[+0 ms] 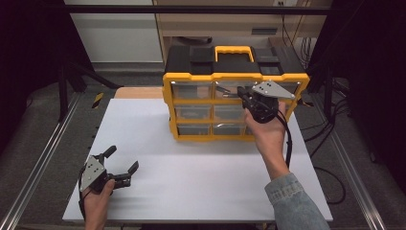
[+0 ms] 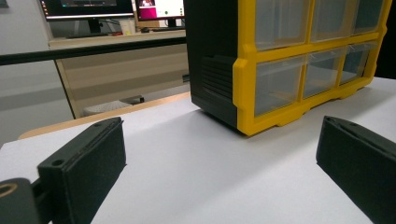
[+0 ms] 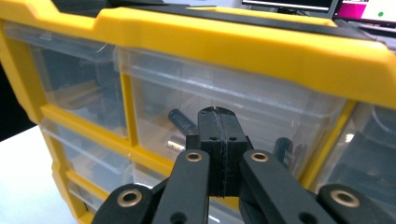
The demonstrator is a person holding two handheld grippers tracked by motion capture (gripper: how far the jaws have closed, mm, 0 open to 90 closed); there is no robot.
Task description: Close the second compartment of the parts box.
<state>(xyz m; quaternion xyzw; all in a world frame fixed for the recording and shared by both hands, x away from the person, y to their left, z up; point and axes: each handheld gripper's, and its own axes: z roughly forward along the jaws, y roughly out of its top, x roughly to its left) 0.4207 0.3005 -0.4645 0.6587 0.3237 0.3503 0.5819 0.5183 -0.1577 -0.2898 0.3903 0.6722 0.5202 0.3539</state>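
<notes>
Right claw [image 3: 218, 122] closed, empty, at clear top-row drawer [image 3: 224, 112] of yellow organizer [image 1: 234, 76] standing at desk [image 1: 191, 163] far edge (dark parts inside drawer). Left claw [image 1: 123, 165] open, resting near-left, well apart. Monitors [image 2: 88, 8] behind.

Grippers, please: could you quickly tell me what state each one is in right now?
Left gripper: open, holding nothing, low over the white table.
Right gripper: closed, fingers together and empty, at the organizer's top middle drawer.

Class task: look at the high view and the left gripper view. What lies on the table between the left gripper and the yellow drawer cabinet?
Nothing: between the left gripper and the yellow drawer cabinet both views show bare white table.
</notes>
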